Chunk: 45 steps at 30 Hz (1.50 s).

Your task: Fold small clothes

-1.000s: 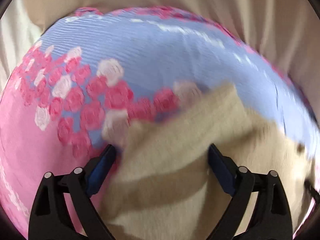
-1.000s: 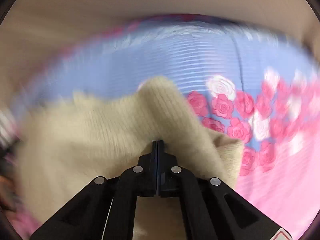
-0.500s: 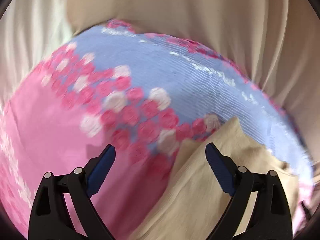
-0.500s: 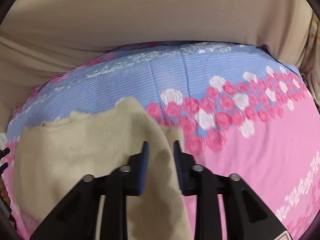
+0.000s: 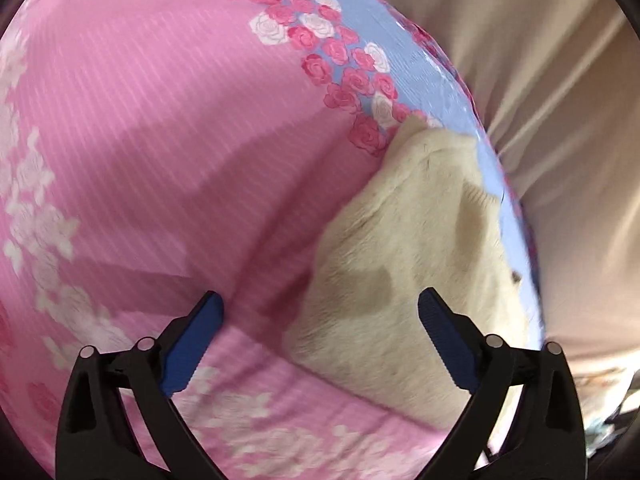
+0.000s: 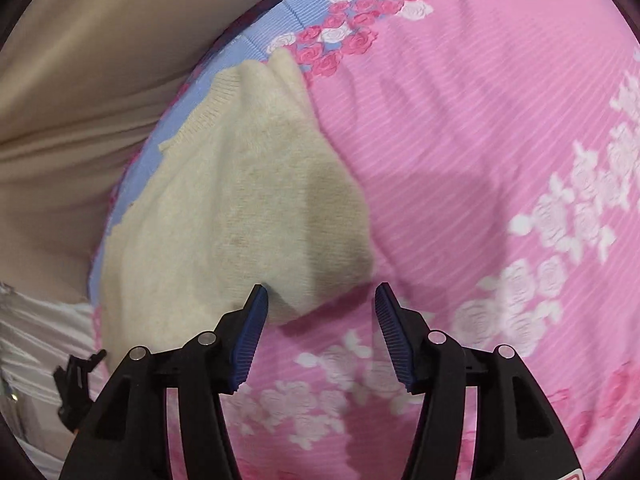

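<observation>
Released since a second ago: cream knit garment (image 6: 224, 200), then pinched in the right tongs (image 6: 320, 312), now lying free on the bed, the jaws having just been opening with only the garment's lower corner near the gap and neither pad pressing on it. Also shifted: left tongs (image 5: 320, 340), earlier straddling the knit, now swung off to one side of it, jaws spread wide and just opened a little further, nothing gripped, right pad (image 5: 444, 344) over the garment's edge, left pad over bare cover.

Folded into a rough wedge, ribbed hem (image 6: 200, 120) along the far side, resting near the edge of the bed. Seen from the left wrist as a pale heap (image 5: 420, 248) right of centre.

Beneath it, a quilted bedcover (image 6: 460, 140), mostly pink with faint stripes and white rose prints, a band of pink and white roses (image 5: 328, 44) marking the change to a blue border (image 6: 256, 40) under the garment's far end. Beyond the border, beige draped cloth (image 5: 560, 100) in folds. At lower left of the right wrist view, a small black object (image 6: 78, 388), too unclear to identify.
</observation>
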Each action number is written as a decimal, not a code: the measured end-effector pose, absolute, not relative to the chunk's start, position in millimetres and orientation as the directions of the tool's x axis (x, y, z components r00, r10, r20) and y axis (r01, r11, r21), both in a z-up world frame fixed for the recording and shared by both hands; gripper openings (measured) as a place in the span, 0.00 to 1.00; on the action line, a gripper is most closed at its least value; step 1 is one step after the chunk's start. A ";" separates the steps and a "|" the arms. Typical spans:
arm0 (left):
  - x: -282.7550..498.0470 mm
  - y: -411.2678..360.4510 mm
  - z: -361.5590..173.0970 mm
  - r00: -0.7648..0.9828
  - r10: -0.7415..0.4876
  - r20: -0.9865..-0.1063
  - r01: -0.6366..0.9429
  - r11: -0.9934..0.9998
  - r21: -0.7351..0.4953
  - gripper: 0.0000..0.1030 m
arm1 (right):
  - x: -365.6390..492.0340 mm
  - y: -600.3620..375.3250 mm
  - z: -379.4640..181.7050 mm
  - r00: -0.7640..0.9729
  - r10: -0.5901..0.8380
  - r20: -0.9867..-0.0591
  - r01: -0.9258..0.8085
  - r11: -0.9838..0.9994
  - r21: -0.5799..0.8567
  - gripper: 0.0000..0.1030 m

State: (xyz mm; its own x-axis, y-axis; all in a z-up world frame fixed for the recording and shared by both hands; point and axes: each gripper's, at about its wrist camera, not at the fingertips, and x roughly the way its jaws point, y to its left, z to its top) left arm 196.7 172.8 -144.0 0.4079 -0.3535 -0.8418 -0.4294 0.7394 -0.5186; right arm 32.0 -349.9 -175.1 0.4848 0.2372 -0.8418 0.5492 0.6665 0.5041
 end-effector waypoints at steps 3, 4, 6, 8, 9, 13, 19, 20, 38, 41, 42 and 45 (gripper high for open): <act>202.8 165.6 -148.7 0.416 -0.405 -0.814 -0.436 0.697 -0.569 0.94 | 44.9 -345.7 -179.3 0.522 0.280 -0.806 0.558 0.602 0.571 0.64; 205.8 161.8 -147.9 0.415 -0.390 -0.822 -0.430 0.712 -0.555 0.92 | 50.2 -345.3 -182.8 0.526 0.286 -0.801 0.571 0.580 0.582 0.64; 211.9 153.8 -144.3 0.383 -0.351 -0.854 -0.414 0.761 -0.499 0.56 | 58.6 -347.4 -190.3 0.530 0.301 -0.793 0.594 0.536 0.600 0.51; 215.5 157.1 -146.7 0.352 -0.384 -0.854 -0.425 0.747 -0.511 0.24 | 62.9 -349.6 -191.0 0.558 0.309 -0.770 0.601 0.489 0.632 0.16; 212.5 164.2 -146.6 0.365 -0.423 -0.829 -0.460 0.693 -0.556 0.18 | 64.8 -351.7 -190.7 0.566 0.328 -0.757 0.601 0.465 0.651 0.15; 199.6 174.3 -118.8 0.400 -0.463 -0.791 -0.446 0.656 -0.609 0.11 | 57.0 -347.4 -146.3 0.618 0.279 -0.736 0.529 0.545 0.651 0.12; 156.6 170.0 -122.1 0.269 -0.468 -0.842 -0.441 0.717 -0.540 0.12 | 22.4 -350.1 -130.9 0.566 0.235 -0.790 0.530 0.630 0.567 0.12; 150.3 167.9 -132.9 0.246 -0.456 -0.855 -0.446 0.730 -0.517 0.12 | 17.1 -349.8 -147.8 0.523 0.233 -0.820 0.558 0.634 0.536 0.13; 160.2 162.8 -122.4 0.315 -0.444 -0.839 -0.253 0.812 -0.526 0.20 | 33.7 -330.8 -120.4 0.443 -0.058 -0.895 0.498 0.846 0.191 0.26; 159.0 172.3 -126.7 0.284 -0.388 -0.877 -0.250 0.853 -0.458 0.11 | 17.9 -356.9 -131.0 0.439 -0.018 -0.898 0.534 0.810 0.244 0.13; 156.5 179.8 -130.4 0.275 -0.401 -0.874 -0.280 0.836 -0.472 0.15 | 12.4 -361.7 -132.2 0.433 -0.013 -0.901 0.549 0.797 0.252 0.13; 147.9 192.4 -125.7 0.293 -0.372 -0.881 -0.359 0.811 -0.462 0.27 | 2.6 -347.3 -112.2 0.448 -0.089 -0.890 0.517 0.838 0.176 0.20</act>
